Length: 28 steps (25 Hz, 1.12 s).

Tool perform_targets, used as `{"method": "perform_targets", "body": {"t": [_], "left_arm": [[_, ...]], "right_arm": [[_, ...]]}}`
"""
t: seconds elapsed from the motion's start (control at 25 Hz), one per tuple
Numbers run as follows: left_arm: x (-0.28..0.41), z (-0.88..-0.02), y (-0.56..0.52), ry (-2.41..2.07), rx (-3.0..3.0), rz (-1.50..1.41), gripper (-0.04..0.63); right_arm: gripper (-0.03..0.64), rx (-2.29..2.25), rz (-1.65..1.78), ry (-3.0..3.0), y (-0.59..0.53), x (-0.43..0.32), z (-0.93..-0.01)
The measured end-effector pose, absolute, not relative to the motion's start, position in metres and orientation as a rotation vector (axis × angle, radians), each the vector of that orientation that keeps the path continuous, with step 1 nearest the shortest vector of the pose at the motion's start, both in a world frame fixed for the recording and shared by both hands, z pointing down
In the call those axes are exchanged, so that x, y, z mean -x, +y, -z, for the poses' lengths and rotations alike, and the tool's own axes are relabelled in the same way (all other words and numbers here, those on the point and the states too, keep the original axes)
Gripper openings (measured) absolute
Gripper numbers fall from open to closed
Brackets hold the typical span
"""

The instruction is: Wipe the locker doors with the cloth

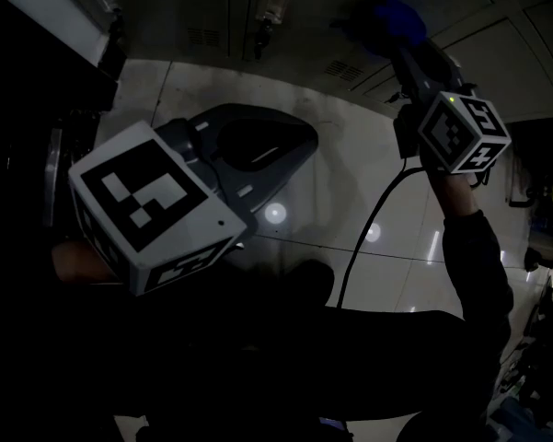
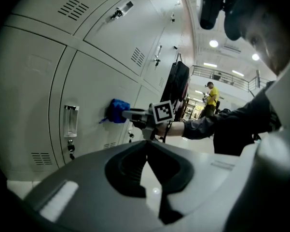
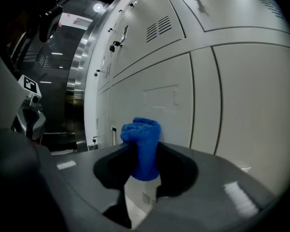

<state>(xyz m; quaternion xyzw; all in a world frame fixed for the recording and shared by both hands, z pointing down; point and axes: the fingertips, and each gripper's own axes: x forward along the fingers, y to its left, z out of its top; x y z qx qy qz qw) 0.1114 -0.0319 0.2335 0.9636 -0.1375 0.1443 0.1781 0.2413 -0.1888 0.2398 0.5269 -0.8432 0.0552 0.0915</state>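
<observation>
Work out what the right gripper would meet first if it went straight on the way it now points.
The locker door: the right gripper points at it, the blue cloth in its jaws leading. Whether the cloth already touches is unclear.

The head view is very dim, with small glare spots on the floor (image 1: 331, 201) near centre. Both gripper views are brighter, fisheye-bent and black-cornered. In the left one, ceiling lights (image 2: 213, 43) glow at 2 o'clock.

Blue cloth (image 3: 144, 144), bunched upright (fuzzy pile), against pale grey locker doors (image 3: 231, 91), shut, vented, latched.
</observation>
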Motion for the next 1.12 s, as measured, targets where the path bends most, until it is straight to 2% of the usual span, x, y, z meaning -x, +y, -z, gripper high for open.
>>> {"method": "perform_targets", "body": {"t": [0.32, 0.6, 0.76, 1.12], "left_arm": [[-0.125, -0.237, -0.020, -0.398, -2.726, -0.463, -0.003], [-0.123, -0.227, -0.016, -0.397, -2.757, -0.441, -0.003], [-0.116, -0.224, -0.015, -0.385, -2.758, -0.424, -0.003], [-0.080, -0.212, -0.021, -0.399, -2.721, -0.359, -0.003]], "right_arm": [[0.120, -1.671, -0.158, -2.444, -0.176, -0.293, -0.239], [0.120, -1.749, -0.239, -2.409, -0.170, -0.304, -0.238], [0.117, -1.673, -0.124, -2.421, -0.163, -0.274, -0.232], [0.118, -1.476, -0.148, -2.517, -0.180, -0.178, -0.242]]}}
